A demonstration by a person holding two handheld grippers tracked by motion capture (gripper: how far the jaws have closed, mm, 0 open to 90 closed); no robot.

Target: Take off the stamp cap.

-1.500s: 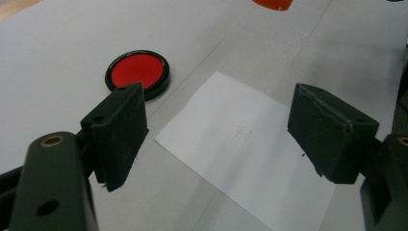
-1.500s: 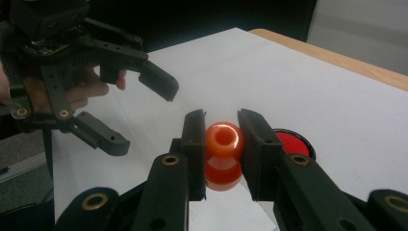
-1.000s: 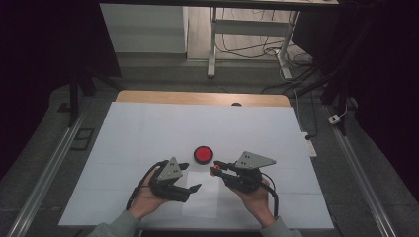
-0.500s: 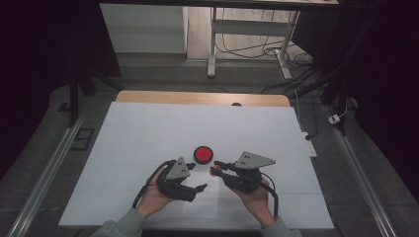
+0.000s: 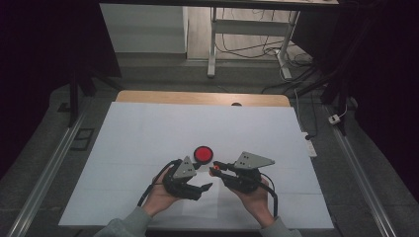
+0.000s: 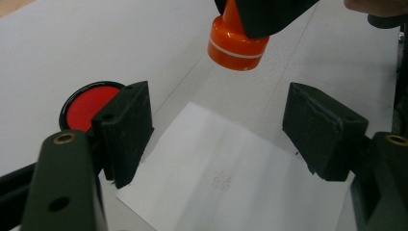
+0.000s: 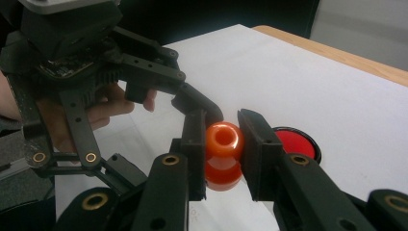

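Note:
My right gripper (image 7: 223, 137) is shut on an orange stamp (image 7: 222, 144) by its knob, base down, just above the table. In the high view the stamp (image 5: 215, 171) hangs near the front middle of the white board. My left gripper (image 6: 219, 130) is open with nothing between its pads; its jaws have just been closing a little. It points at a small white paper sheet (image 6: 231, 178) with a faint stamp mark. A round red ink pad (image 5: 202, 154) lies just beyond both grippers, and the left gripper (image 5: 203, 177) faces the right gripper (image 5: 221, 168) closely.
A large white board (image 5: 148, 133) covers the wooden table (image 5: 197, 98). Metal rails run along both sides. A desk frame and cables stand on the floor behind the table.
The left hand has shifted a little to the right, closer to the right gripper and the stamp. The right gripper and the stamp have stayed where they were.

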